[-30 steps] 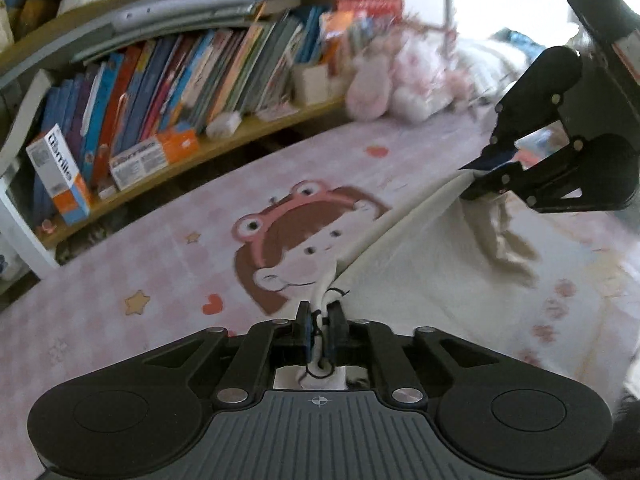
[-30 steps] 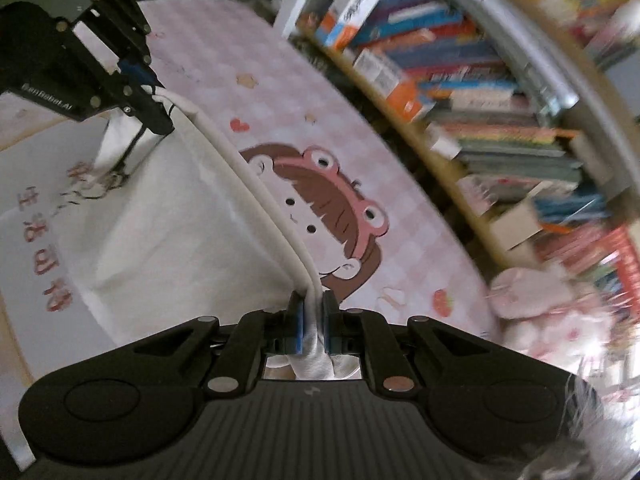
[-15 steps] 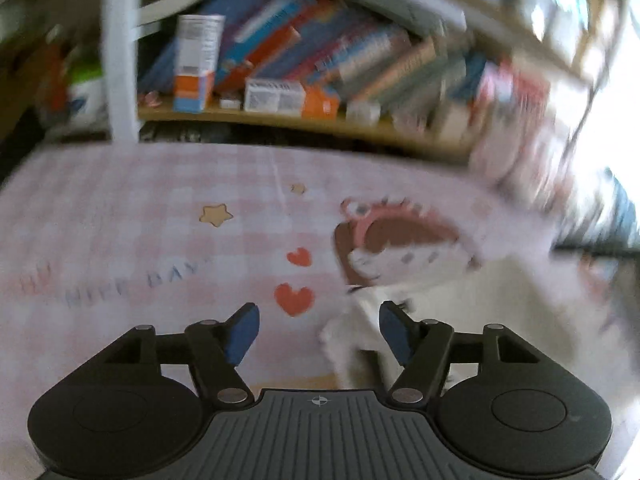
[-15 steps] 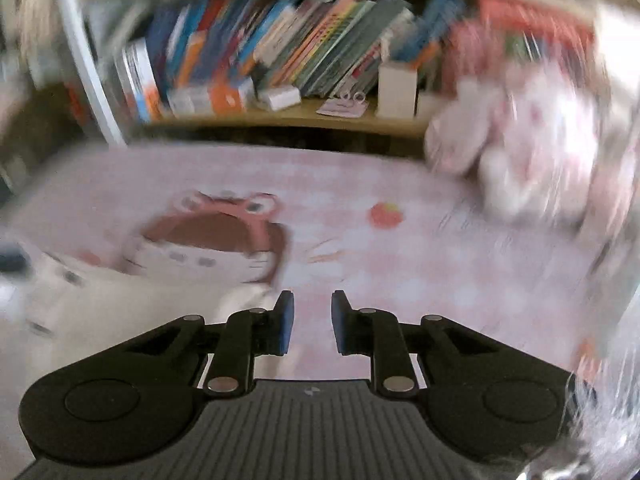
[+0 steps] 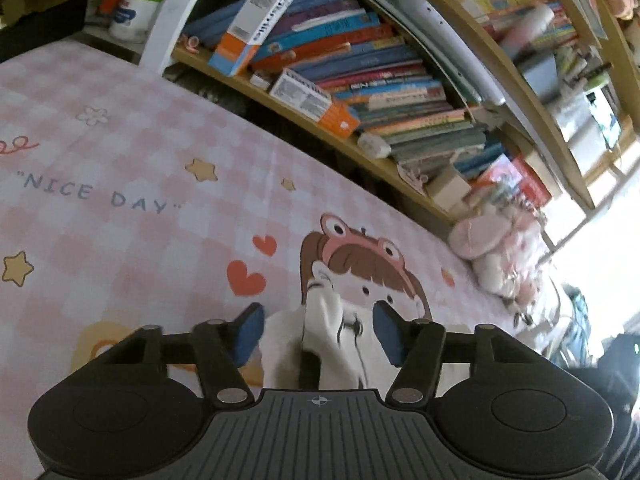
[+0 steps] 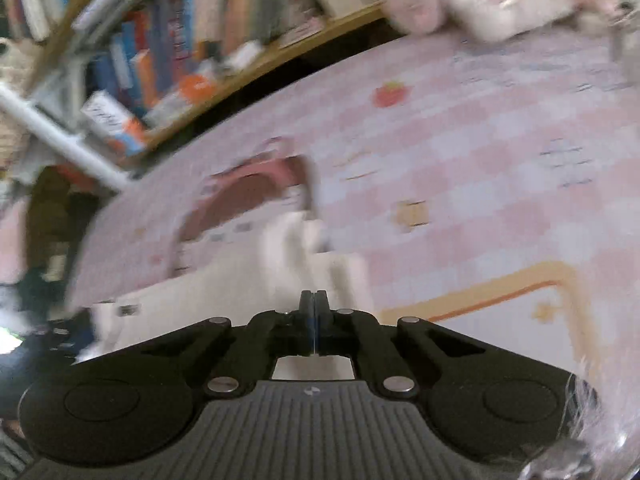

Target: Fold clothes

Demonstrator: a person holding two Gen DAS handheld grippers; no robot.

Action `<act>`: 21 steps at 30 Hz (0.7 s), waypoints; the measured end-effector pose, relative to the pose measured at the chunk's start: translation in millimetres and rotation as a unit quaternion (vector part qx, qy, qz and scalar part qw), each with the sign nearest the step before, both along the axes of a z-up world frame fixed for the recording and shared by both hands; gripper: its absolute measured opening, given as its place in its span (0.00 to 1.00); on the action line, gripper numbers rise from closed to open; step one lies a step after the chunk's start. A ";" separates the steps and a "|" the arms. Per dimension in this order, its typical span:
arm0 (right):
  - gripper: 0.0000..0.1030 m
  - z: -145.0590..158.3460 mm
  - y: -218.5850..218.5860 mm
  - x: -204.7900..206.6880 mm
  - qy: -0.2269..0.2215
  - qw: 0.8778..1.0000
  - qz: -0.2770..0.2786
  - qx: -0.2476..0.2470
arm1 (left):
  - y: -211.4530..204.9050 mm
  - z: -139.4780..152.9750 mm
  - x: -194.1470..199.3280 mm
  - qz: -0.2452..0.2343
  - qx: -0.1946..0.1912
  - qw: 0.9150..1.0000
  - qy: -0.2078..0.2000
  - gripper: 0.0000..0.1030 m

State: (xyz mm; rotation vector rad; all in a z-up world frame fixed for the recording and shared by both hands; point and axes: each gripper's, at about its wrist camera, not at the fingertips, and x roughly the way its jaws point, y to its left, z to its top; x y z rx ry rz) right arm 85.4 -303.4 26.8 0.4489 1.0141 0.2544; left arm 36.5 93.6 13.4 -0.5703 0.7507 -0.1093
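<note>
Left gripper: fingers are being closed, still apart, a bunched fold of the white garment standing between them, not yet pressed. Right gripper: fingers are being held fully shut; whether cloth is pinched is blurred, apparently none. Garment is lying on the pink checked bed sheet, under both grippers. Risk: only a thin ridge being caught, so the fold slipping out. Both grippers are being pointed steeply downward, toward the bookshelf.

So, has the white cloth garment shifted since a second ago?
Yes. The white cloth garment was held up, stretched between both tools; now it lies bunched on the pink checked sheet, just below the frog-hat cartoon print.
</note>
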 end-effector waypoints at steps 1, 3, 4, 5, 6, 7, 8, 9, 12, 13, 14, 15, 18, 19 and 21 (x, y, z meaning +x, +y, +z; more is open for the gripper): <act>0.01 -6.7 -3.6 1.2 0.015 1.000 -0.007 0.002 | -2.5 -3.0 7.4 0.003 0.007 1.000 0.017 0.22; 0.01 -18.7 -11.7 2.3 0.036 0.999 -0.025 0.020 | -4.6 -12.2 20.8 0.001 -0.007 0.999 0.039 0.06; 0.01 -23.4 -16.2 2.0 0.040 0.998 -0.037 0.035 | -2.9 -13.9 24.0 0.012 -0.024 0.999 0.045 0.06; 0.01 -22.3 -16.8 1.0 0.036 0.998 -0.038 0.036 | 2.9 -12.9 21.8 0.033 -0.078 0.996 0.038 0.04; 0.01 -20.7 -17.2 0.0 0.031 0.998 -0.038 0.035 | 9.6 -11.3 18.5 0.056 -0.141 0.988 0.028 0.04; 0.02 -19.2 -17.5 -1.0 0.027 0.998 -0.037 0.035 | 10.6 -10.2 19.3 0.066 -0.142 0.987 0.034 0.04; 0.02 -15.9 -18.4 -3.7 0.015 0.999 -0.033 0.033 | 10.1 -9.2 21.1 0.073 -0.129 0.988 0.043 0.05; 0.04 -12.4 -18.8 -5.4 0.006 0.999 -0.031 0.029 | 9.7 -8.2 22.9 0.080 -0.116 0.989 0.053 0.05; 0.05 0.6 -15.4 -9.0 -0.021 0.999 -0.017 0.019 | 5.6 -25.1 38.0 0.077 -0.049 0.991 0.097 0.12; 0.07 7.0 -12.5 -10.4 -0.032 0.999 -0.005 0.015 | 7.3 -24.6 37.4 0.079 -0.058 0.991 0.088 0.12; 0.10 11.8 -8.3 -12.5 -0.041 0.999 0.009 0.012 | 9.2 -23.3 36.3 0.081 -0.069 0.991 0.077 0.16; 0.24 16.6 -4.0 -14.7 -0.049 0.998 0.024 0.009 | 11.2 -22.0 35.2 0.083 -0.081 0.991 0.067 0.21; 0.40 24.9 9.1 -18.3 -0.066 0.996 0.058 0.003 | 21.4 -18.3 19.4 0.076 -0.126 0.989 0.022 0.33; 0.40 23.6 12.3 -17.5 -0.061 0.996 0.063 0.005 | 22.7 -17.5 12.1 0.074 -0.123 0.990 0.016 0.33; 0.39 20.5 18.7 -15.5 -0.051 0.996 0.072 0.009 | 21.0 -18.8 -2.8 0.065 -0.100 0.993 0.024 0.32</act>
